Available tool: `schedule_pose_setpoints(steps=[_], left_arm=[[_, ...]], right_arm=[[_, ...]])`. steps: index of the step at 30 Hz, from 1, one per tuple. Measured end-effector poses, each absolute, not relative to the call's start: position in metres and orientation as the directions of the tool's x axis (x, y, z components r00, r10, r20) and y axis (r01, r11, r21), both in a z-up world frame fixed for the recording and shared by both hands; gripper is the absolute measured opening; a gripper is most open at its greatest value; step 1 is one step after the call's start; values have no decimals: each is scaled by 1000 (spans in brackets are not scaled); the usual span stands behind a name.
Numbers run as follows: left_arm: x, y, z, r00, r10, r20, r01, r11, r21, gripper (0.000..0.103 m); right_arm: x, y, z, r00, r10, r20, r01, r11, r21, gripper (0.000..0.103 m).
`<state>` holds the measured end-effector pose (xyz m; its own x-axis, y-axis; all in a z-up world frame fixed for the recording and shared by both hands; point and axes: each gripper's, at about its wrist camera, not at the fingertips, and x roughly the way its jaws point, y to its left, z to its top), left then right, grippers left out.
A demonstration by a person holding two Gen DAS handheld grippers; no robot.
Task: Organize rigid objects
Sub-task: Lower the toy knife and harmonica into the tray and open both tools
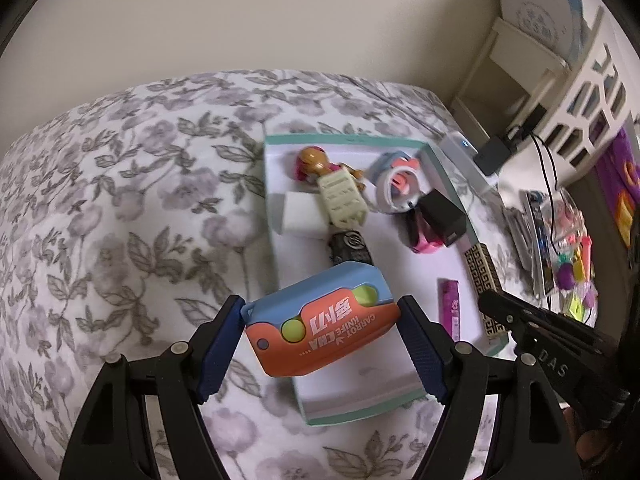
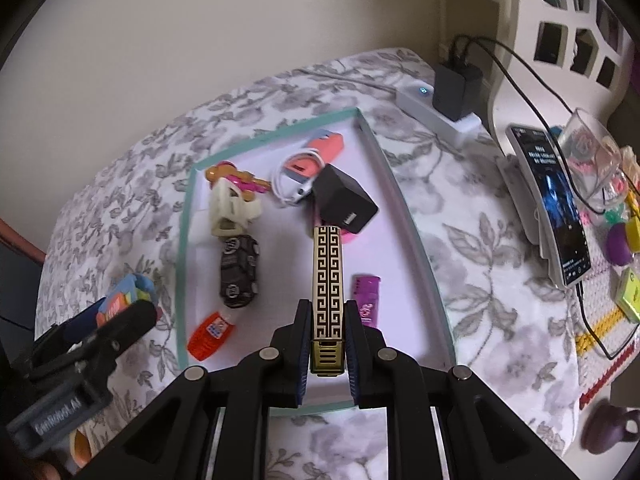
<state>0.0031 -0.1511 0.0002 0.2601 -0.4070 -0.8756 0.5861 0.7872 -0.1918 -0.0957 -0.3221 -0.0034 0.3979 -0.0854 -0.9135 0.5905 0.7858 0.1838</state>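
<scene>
"CARROT KNIFE" toy [image 1: 322,324] clamped in left gripper [image 1: 323,347]; Greek-key bar [image 2: 328,288] pinched by right gripper [image 2: 328,354], above the tray [image 2: 404,200].

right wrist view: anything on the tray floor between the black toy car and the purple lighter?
Yes: the greek-key patterned bar, held by the right gripper, runs between the black toy car and the purple lighter. The tray floor under it looks bare.

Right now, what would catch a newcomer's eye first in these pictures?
Each gripper holds something: the left gripper clamps an orange-and-blue toy over the tray's near edge, and the right gripper pinches a slim gold-and-black patterned case. Below them, a teal-rimmed tray on a floral cloth holds small things, including a black toy car.
</scene>
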Motion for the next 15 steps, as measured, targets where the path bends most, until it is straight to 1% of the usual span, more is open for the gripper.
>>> schedule_pose_setpoints(steps=[7, 15], left_arm=[[-3, -163, -13, 228, -404, -886, 615, 765, -191, 78], [-6, -173, -34, 192, -365, -911, 629, 758, -171, 78]], right_arm=[[-92, -323, -11, 376, -80, -923, 588, 790, 171, 17], [-87, -320, -19, 355, -70, -932, 579, 800, 160, 17]])
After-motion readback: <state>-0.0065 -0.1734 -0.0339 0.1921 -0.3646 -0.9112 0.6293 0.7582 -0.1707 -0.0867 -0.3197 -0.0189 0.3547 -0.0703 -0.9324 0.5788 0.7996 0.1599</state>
